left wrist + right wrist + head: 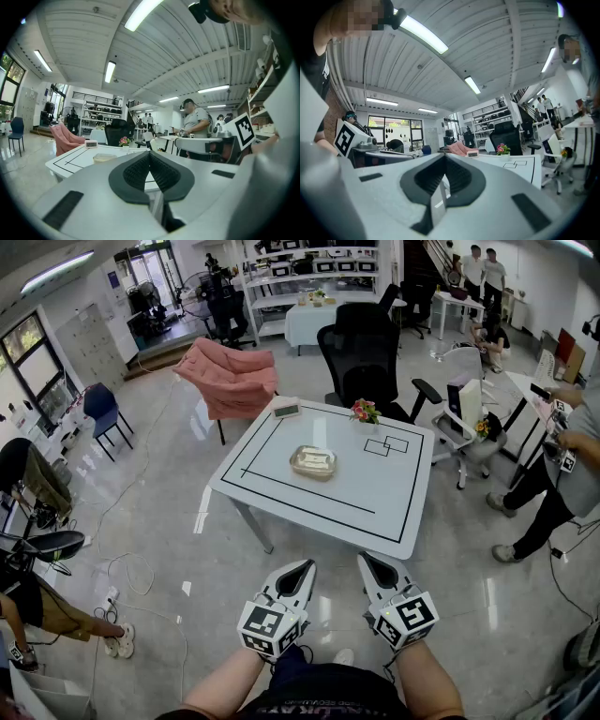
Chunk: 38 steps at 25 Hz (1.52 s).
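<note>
Head view steeply down from above, gripper views low, level, sharing table (375, 495)

The left gripper (150, 153) is matt grey plastic with ribbed black fingers (135, 172); the table (375, 493) is glossy white.

Open floor between left gripper (304, 565), right gripper (367, 559) and table (375, 502). Near tabletop free. Obstacles: container (313, 461) at centre; clock (286, 410), flower pot (364, 412) along far edge; black chair (361, 352) behind; person (562, 460) off right side.

Open-plan office/lab: glossy grey tile floor (169, 549), white bench w/ black tape lines (281, 486), black swivel office chairs (361, 357), white metal shelving racks (309, 277), ceiling strip lights (110, 71), cables on floor.
</note>
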Tool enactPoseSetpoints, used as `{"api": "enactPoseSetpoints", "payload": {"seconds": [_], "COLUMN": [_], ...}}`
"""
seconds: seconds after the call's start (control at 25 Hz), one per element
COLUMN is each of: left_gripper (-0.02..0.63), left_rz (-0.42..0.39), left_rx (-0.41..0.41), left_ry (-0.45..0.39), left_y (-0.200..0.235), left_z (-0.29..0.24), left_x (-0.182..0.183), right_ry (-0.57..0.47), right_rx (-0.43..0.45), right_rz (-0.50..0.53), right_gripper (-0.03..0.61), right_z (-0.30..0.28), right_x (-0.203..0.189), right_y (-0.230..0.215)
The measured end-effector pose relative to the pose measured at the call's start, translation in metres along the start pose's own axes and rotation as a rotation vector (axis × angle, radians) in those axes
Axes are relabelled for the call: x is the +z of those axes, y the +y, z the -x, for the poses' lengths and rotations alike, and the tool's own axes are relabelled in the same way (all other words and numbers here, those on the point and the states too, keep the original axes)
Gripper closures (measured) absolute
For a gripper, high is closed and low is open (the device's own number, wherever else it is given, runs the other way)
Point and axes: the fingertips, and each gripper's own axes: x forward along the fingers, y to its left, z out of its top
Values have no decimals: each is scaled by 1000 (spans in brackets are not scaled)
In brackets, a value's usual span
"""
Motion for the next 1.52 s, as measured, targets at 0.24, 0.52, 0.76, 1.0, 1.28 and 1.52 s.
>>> {"api": "enactPoseSetpoints", "payload": {"seconds": [0.24, 0.52, 0.76, 1.0, 1.28, 1.52], "left_gripper": [612, 612, 605, 284, 279, 279], "left_rz": [-1, 0, 5, -13, -7, 3], "left_rx": [3, 47, 70, 42, -8, -56], "left_ry": [0, -28, -42, -35, -28, -8], "left_y": [-2, -1, 4, 17, 55, 102], "left_z": [0, -3, -7, -29, -59, -94], "left_x": [3, 11, 14, 9, 12, 15], "right_ry": [0, -25, -14, -26, -32, -18], "right_rx": [3, 38, 69, 89, 28, -31], "right_rz": [-2, 4, 6, -78, -165, -173], "right_gripper": [578, 577, 576, 313, 313, 313], "right_z": [2, 4, 2, -19, -60, -115], "right_x": [3, 11, 13, 6, 4, 0], "right_y": [0, -3, -7, -23, -52, -77]}}
